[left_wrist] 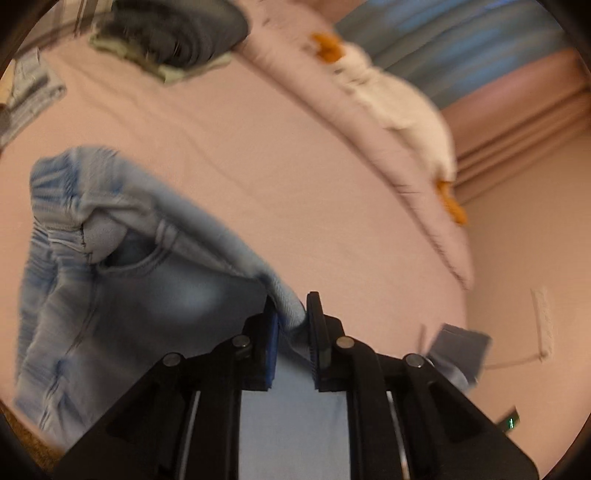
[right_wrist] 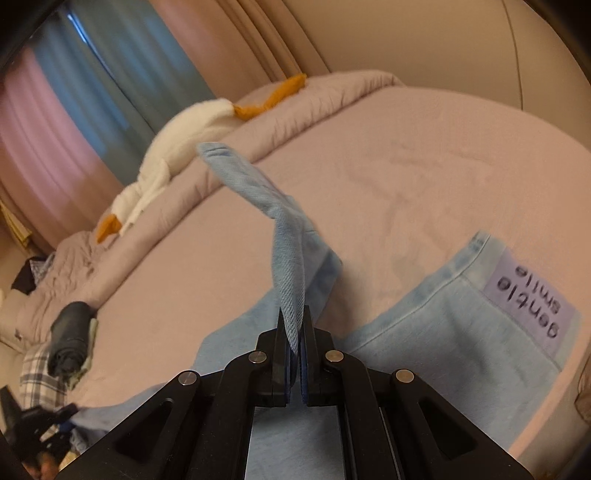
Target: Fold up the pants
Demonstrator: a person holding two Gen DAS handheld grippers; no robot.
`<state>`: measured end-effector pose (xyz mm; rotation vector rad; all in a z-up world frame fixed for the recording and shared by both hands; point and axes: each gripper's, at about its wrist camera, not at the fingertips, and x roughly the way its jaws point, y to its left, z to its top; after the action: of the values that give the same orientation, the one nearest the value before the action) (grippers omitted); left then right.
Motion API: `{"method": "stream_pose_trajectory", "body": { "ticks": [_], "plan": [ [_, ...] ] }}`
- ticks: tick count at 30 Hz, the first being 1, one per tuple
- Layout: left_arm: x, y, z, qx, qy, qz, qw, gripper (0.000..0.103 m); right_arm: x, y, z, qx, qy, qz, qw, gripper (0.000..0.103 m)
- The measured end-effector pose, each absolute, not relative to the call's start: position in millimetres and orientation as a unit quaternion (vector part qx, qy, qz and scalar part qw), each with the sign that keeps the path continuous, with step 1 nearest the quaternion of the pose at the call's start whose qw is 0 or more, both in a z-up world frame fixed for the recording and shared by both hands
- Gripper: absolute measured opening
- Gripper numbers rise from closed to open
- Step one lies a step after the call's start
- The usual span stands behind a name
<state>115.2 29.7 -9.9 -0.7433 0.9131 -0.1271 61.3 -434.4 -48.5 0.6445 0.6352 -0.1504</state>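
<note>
Left gripper (left_wrist: 291,314): clamped on an edge of the jeans (left_wrist: 122,295), lifted off the bed (left_wrist: 258,147). Right gripper (right_wrist: 294,328): pinching a raised denim fold; the rest of the jeans, lavender label (right_wrist: 528,299) showing, lies on the sheet. Beyond: rolled dark garment (left_wrist: 184,33), plush goose (right_wrist: 177,144), curtains (right_wrist: 92,77).

The jeans (left_wrist: 110,295) are lying on the bed (left_wrist: 277,166), with folded clothes (left_wrist: 177,33) sitting behind them. A plush goose (right_wrist: 177,147) is lying on the rolled duvet (right_wrist: 332,92) along the bed's far edge.
</note>
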Motion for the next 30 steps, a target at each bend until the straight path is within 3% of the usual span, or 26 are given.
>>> {"method": "stream_pose_trajectory", "body": {
  "ticks": [4,8,13,17,20,24,27,30],
  "plan": [
    [53.5,28.3,-1.3,-0.341,0.419,-0.128,0.832,0.012,37.6,-441.0,-29.2,0.305,0.281,-0.085,0.906,0.004],
    [13.6,23.9,-43.1,-0.338,0.462,-0.129,0.81,0.012,12.8,-450.3,-32.0,0.318,0.283,-0.094,0.9,0.004],
    [14.8,19.0,-108.6,-0.344,0.546,-0.119,0.755,0.012,7.1,-456.1,-73.8,0.322,0.352,-0.141,0.868,0.004],
    [13.3,26.6,-110.4,-0.359,0.537,-0.119,0.754,0.017,12.0,-459.8,-106.4,0.325,0.4,-0.161,0.841,0.004],
    [10.4,33.8,-96.8,-0.333,0.519,-0.094,0.781,0.029,14.1,-462.6,-107.6,0.327,0.398,-0.153,0.843,0.004],
    [13.6,47.5,-86.2,-0.328,0.495,-0.065,0.802,0.037,16.9,-465.3,-111.8,0.326,0.397,-0.166,0.842,0.023],
    [14.2,63.0,-82.7,-0.329,0.476,-0.043,0.815,0.043,17.8,-462.9,-112.2,0.33,0.394,-0.169,0.841,0.025],
    [22.9,69.3,-87.7,-0.302,0.463,-0.029,0.833,0.059,16.8,-461.1,-111.6,0.328,0.394,-0.168,0.842,0.026]
  ]
}}
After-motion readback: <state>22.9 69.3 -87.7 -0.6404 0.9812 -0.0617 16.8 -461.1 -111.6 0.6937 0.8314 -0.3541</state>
